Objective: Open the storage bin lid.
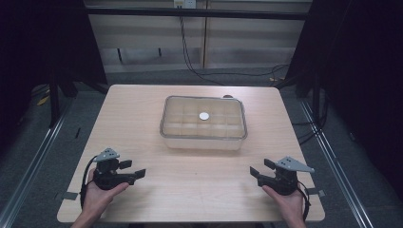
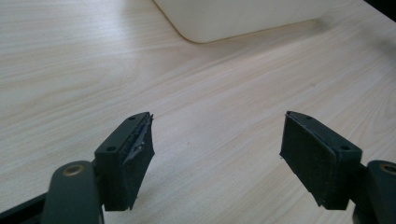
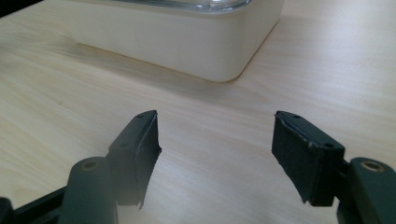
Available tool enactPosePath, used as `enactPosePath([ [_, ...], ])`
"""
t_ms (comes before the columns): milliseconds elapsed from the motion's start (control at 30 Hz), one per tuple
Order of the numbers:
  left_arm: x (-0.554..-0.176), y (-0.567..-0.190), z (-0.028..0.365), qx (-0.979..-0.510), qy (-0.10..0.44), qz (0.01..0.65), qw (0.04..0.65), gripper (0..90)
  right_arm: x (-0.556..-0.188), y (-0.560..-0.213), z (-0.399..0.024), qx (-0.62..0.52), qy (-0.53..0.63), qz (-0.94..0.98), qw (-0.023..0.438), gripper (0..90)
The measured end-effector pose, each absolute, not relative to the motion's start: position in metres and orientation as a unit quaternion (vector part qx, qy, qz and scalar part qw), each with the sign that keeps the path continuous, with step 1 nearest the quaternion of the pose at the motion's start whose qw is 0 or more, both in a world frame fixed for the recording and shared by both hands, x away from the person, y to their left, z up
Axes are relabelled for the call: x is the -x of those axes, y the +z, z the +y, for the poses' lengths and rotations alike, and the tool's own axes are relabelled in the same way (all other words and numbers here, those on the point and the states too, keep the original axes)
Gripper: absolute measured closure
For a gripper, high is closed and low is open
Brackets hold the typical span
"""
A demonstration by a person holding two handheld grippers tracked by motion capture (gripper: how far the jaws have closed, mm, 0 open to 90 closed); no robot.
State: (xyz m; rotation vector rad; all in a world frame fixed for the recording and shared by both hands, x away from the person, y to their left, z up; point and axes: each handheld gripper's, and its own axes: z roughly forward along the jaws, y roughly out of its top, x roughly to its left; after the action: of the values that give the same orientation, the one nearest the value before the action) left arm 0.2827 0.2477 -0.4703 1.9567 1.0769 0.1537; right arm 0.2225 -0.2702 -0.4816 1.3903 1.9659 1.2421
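Resting near, left gripper (image 1: 134, 170) and right gripper (image 1: 259, 170) gape empty; careless reach could shove the lidded box (image 1: 203, 122).

Probably a lab recording bay: black curtains (image 1: 366, 71) flank a wooden table (image 1: 190, 190), with cables (image 1: 190, 61) trailing across the floor.

One table (image 1: 190, 190) of pale wood. One cream box (image 1: 203, 124) with one clear lid (image 1: 176, 107), and one small round disc (image 1: 204, 116) at the lid's middle. Two grippers, left gripper (image 1: 135, 171) and right gripper (image 1: 258, 169), each with two black jaws set apart. Two hands, left hand (image 1: 97, 194) and right hand (image 1: 287, 202).
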Motion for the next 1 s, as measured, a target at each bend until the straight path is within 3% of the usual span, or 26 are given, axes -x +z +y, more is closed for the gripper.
enactPosePath([
  [467,-0.280,-0.465,0.234,-0.804,0.057,0.388,0.447,21.5,-0.227,-0.472,-0.256,-0.490,0.466,0.710,0.196,39.3],
  [567,-0.283,-0.461,0.236,-0.803,0.057,0.390,0.448,25.5,-0.231,-0.466,-0.258,-0.501,0.455,0.715,0.174,33.5],
  [800,-0.293,-0.452,0.234,-0.798,0.073,0.393,0.450,26.5,-0.236,-0.458,-0.257,-0.489,0.462,0.723,0.160,35.4],
  [900,-0.298,-0.443,0.233,-0.793,0.081,0.393,0.459,33.5,-0.240,-0.450,-0.260,-0.485,0.466,0.724,0.153,35.9],
  [1000,-0.306,-0.434,0.231,-0.783,0.085,0.397,0.471,32.6,-0.248,-0.439,-0.263,-0.480,0.470,0.725,0.150,34.1],
])
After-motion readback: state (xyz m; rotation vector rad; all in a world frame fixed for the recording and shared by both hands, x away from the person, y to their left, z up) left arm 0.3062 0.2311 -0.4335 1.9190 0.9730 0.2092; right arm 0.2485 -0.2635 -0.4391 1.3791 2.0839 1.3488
